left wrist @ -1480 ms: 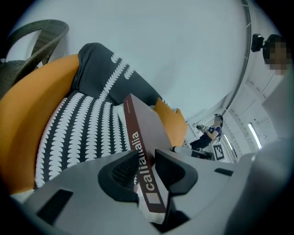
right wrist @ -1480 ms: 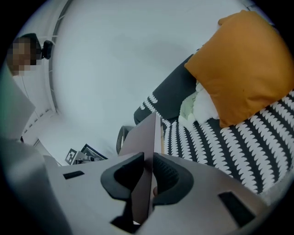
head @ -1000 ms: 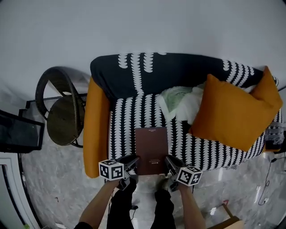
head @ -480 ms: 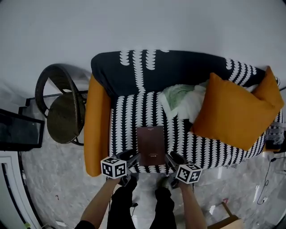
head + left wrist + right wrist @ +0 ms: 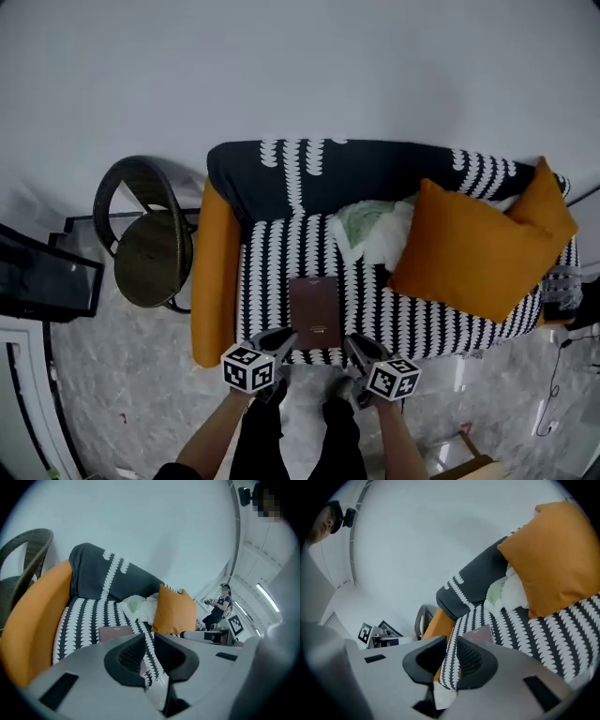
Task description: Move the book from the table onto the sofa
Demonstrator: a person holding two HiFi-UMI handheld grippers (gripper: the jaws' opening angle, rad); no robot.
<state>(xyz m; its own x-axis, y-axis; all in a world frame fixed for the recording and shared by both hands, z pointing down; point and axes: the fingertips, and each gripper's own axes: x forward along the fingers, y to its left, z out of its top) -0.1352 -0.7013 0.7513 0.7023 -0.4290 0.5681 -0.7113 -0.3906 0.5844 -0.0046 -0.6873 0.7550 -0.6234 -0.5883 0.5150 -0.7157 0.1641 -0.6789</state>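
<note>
the brown book [image 5: 314, 312] lies flat on the seat of the sofa [image 5: 375, 173], near the front edge, so by my reading the placing is done. it sits just ahead of and between your two tools, with its long axis running from the front edge toward the backrest, and neither hand is clearly nearer. your left gripper [image 5: 279, 337] and right gripper [image 5: 356, 345] hover by its near corners, apart from it. both pairs of jaws have just been closing and stand with a narrow gap, nothing between them. the cover looks smooth and stiff, a plain rectangle, though it's too small to be sure. the seat is soft fabric in black-and-white scallop stripes, with a plump orange cushion [image 5: 464, 248] to the right.
</note>
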